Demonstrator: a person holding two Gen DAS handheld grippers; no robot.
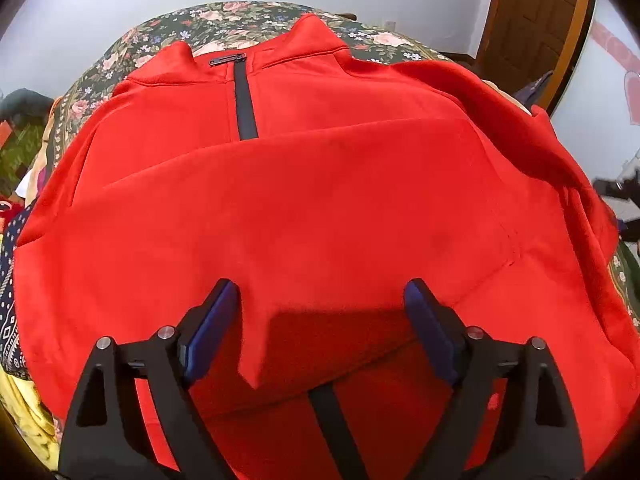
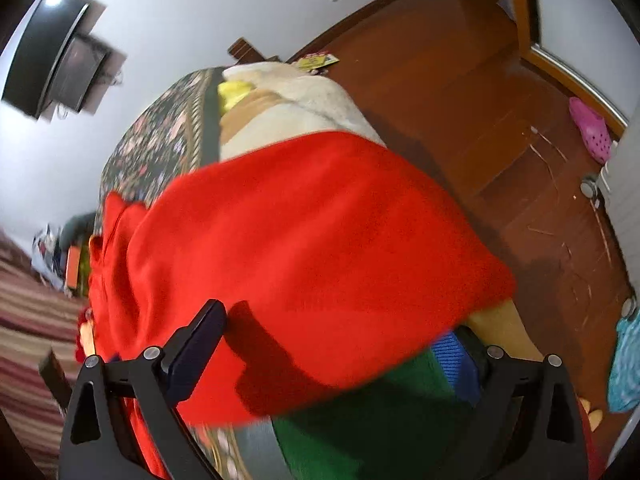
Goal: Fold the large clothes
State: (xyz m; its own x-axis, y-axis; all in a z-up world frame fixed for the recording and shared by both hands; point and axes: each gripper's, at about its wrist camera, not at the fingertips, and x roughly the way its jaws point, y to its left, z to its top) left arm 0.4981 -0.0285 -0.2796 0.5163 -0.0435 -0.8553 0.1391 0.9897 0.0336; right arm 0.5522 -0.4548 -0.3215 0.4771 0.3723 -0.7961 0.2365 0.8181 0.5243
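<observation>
Fingers spread wide on your left gripper (image 1: 322, 296) and right gripper (image 2: 332, 324), both holding nothing, hover over the soft red fleece pullover (image 1: 320, 208) lying zip-up across the floral bedspread (image 1: 224, 20), one sleeve folded over its chest.

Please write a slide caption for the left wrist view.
Open left gripper above a red zip-neck sweater spread on a floral bedspread.
</observation>
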